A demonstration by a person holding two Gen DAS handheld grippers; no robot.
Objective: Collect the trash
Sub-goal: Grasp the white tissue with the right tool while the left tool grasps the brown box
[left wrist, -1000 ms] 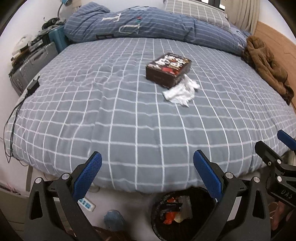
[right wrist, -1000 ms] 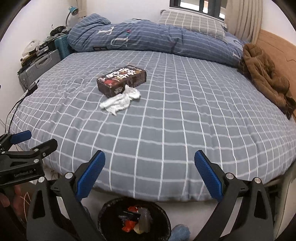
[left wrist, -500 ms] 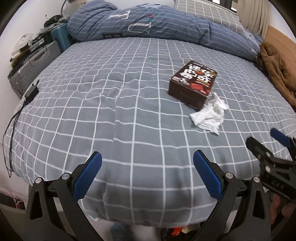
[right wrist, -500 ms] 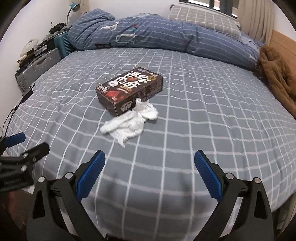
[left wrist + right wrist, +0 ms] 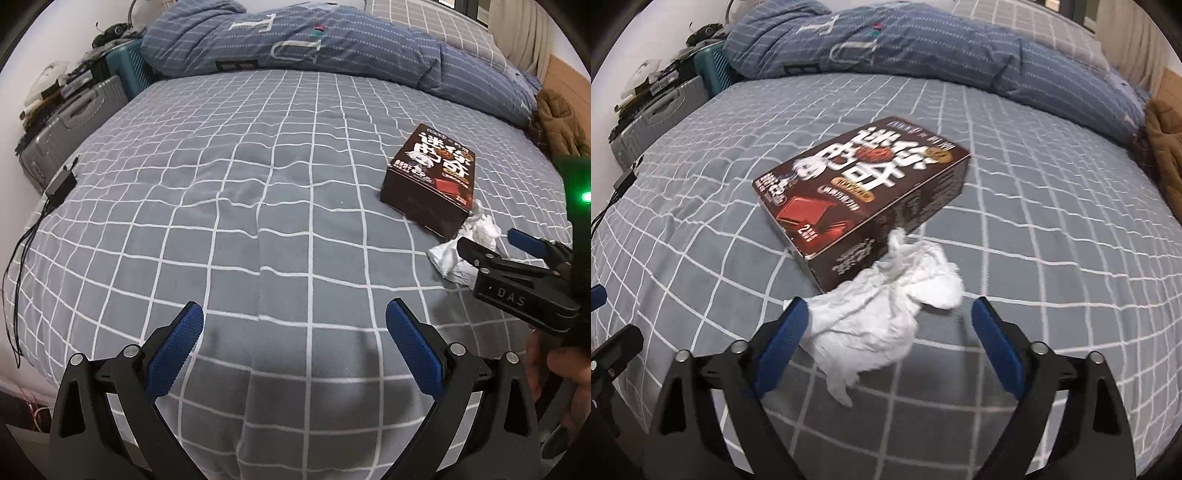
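The bed [image 5: 1052, 229] wears soft matt checked cloth. The box [image 5: 860, 192] is printed cardboard with a slight sheen. The tissue [image 5: 882, 321] is crumpled white paper. Fingers [image 5: 779, 347] carry rough blue pads on matt black plastic.

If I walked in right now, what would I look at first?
Probably the dark brown snack box lying flat in the middle of the grey checked bed, with crumpled white tissue touching its near corner. The right tool has its blue jaws around the tissue, just closing in but not pinching it. Behind, a blue duvet is heaped along the far edge.
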